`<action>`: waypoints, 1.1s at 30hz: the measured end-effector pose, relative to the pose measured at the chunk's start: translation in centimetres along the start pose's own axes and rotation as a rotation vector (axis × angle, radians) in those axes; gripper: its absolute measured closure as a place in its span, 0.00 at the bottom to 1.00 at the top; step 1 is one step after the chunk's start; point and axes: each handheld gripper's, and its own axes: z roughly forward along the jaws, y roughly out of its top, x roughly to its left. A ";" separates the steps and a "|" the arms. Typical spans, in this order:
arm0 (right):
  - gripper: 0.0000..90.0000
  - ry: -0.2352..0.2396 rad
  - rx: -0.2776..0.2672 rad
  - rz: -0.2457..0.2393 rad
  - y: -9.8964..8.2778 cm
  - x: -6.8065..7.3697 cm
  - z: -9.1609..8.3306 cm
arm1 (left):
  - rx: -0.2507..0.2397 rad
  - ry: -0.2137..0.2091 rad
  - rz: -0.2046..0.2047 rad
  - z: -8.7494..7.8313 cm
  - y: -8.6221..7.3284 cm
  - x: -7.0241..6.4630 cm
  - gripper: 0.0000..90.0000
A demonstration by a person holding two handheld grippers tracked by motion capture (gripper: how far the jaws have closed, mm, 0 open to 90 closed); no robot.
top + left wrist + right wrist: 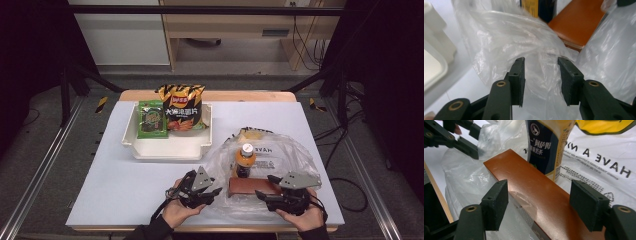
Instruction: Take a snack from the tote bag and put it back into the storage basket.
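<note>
A clear plastic bag (287, 152) lies at the right front of the table, printed with black letters. On it stand an upright drink bottle (244, 159) with a dark and yellow label, and a flat brown box (244, 186) in front of it. My left gripper (216, 194) is at the bag's left edge. In the left gripper view it (541, 67) is open, with a loose fold of the bag (506, 37) between the jaws. My right gripper (539, 192) is open, its jaws standing either side of the brown box (529, 182), just below the bottle (549, 145).
A white tray (170, 148) at the back left holds a chips bag (181, 107) and a green packet (151, 119). A yellow packet (252, 134) lies on the bag behind the bottle. The table's front edge runs just under both hands.
</note>
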 end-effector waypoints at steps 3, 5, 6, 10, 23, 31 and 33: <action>0.35 0.013 0.002 0.009 0.0 -0.1 0.5 | 0.029 0.000 -0.003 0.7 -0.6 0.1 0.65; 0.36 0.015 -0.007 0.021 0.2 -0.1 0.7 | 0.040 0.004 0.003 1.1 -0.9 0.1 0.65; 0.37 0.009 -0.020 0.031 0.4 -0.2 0.7 | 0.044 0.007 0.004 1.2 -0.9 0.1 0.65; 0.42 -0.022 -0.054 0.070 1.0 -0.5 0.9 | 0.047 0.011 -0.002 1.3 -1.1 0.3 0.66; 0.32 -0.004 0.004 0.013 0.1 0.0 1.3 | 0.046 0.035 -0.017 1.0 -1.6 0.9 0.66; 0.29 -0.001 0.001 0.007 -0.1 0.8 0.7 | -0.007 0.021 -0.052 -1.4 -1.7 1.1 0.61; 0.30 0.002 0.003 0.018 0.1 0.9 0.5 | -0.034 0.021 -0.053 -2.5 -1.6 1.1 0.60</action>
